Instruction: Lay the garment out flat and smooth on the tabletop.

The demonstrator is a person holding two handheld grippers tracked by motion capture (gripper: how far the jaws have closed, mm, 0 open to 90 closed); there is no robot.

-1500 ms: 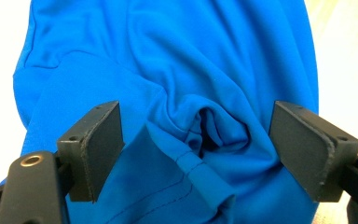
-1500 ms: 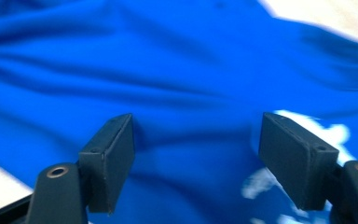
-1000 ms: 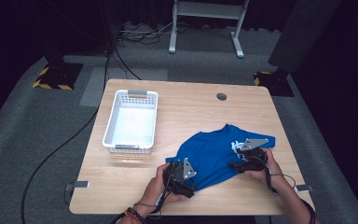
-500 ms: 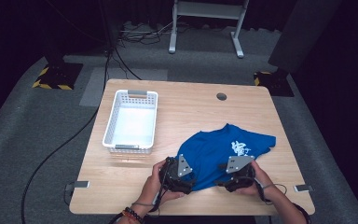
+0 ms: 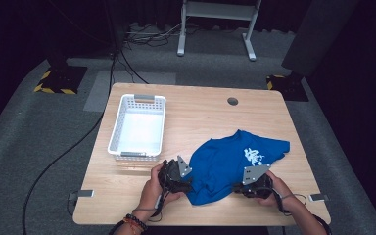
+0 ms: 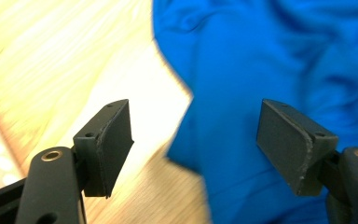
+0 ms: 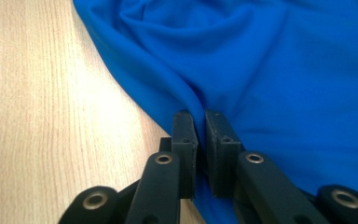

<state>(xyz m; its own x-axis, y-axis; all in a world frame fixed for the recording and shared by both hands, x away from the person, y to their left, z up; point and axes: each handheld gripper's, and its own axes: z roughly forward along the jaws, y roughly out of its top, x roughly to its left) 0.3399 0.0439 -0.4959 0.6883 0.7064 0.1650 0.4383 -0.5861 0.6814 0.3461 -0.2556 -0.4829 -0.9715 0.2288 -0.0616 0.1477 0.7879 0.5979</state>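
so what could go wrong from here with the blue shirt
The right gripper has just closed on a thin fold at the edge of the blue shirt; so small a bite may slip out when lifted. The left gripper has been closing but is open, straddling the shirt's edge with bare table under one jaw, so it may catch little or no cloth. Lifting by one side alone would bunch the shirt.

Soft matt blue cloth shirt point(image 5: 235, 164), wood-grain table point(image 5: 200, 117)
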